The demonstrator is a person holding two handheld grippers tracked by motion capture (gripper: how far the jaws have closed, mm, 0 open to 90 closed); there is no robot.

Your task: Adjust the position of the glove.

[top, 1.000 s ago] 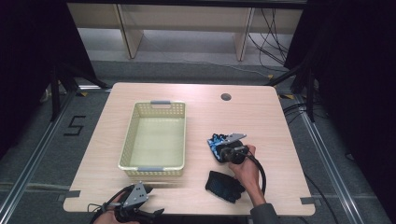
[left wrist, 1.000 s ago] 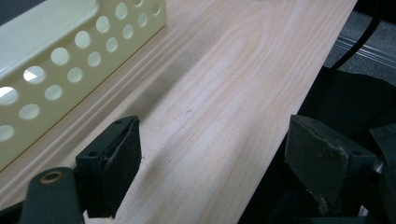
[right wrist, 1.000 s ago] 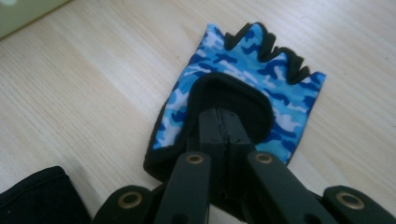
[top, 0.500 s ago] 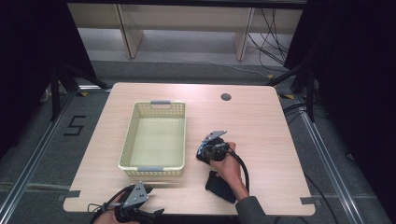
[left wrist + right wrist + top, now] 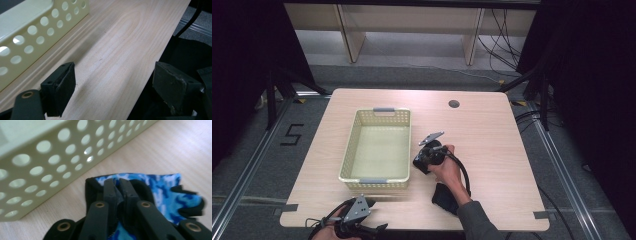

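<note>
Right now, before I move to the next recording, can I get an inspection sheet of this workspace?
Surface: light wood-grain table, round hole near its far edge.
Job's things: blue camouflage fingerless glove pinched in the right gripper, beside the pale yellow perforated plastic basket; the basket holds nothing.
Clutter: a black fabric item lies on the table near the person's forearm.
Grippers: right gripper's fingers have just been opening slightly, the glove between them and held. Left gripper open, over the table's near edge, holding nothing.
Cables: black cable trails from the right gripper; more on the floor behind.
Surroundings: shelving beyond the table, a floor marking "5".
</note>
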